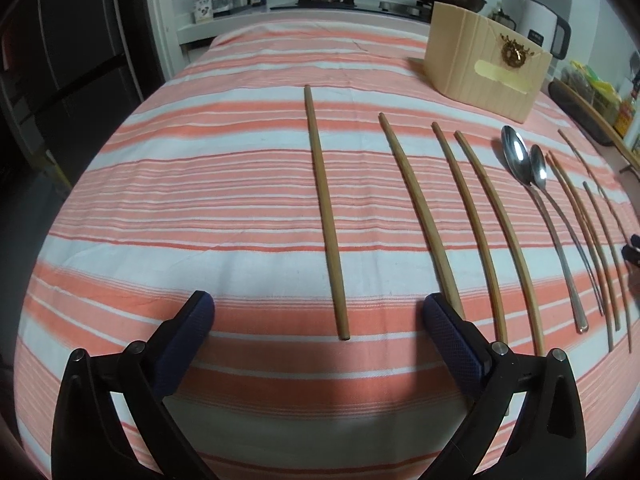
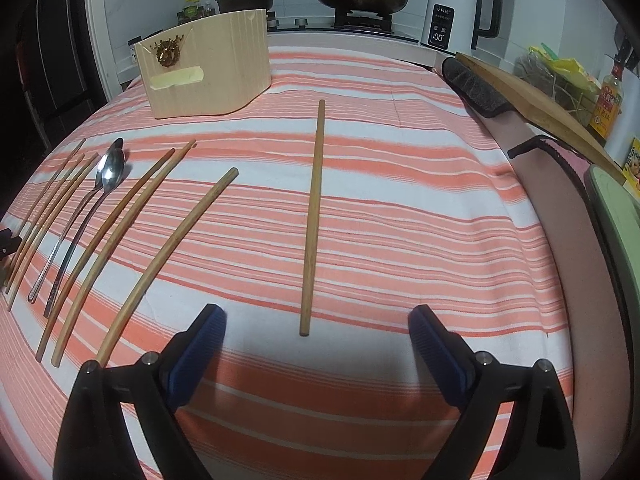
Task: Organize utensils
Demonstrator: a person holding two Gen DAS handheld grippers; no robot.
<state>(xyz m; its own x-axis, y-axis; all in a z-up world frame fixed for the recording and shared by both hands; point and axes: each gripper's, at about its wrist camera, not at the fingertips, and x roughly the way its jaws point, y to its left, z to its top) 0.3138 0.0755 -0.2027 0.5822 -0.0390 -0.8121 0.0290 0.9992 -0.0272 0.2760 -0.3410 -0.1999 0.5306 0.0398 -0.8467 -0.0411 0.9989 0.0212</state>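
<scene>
on the striped cloth (image 1: 200, 200) a chopstick (image 1: 325, 216) lies toward 12 o'clock from the left gripper (image 1: 319, 312), jaws spread; right gripper (image 2: 318, 324) likewise spread, pinching nothing.

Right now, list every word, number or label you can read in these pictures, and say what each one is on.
"100": lit display on the white kettle.
Print above that display: too small to read.
Label on the sauce bottle: red with characters, blurred.
Labels on the spice jars: too small to read.
Beige utensil holder: a gold ornament and blank tape, no text.
</scene>
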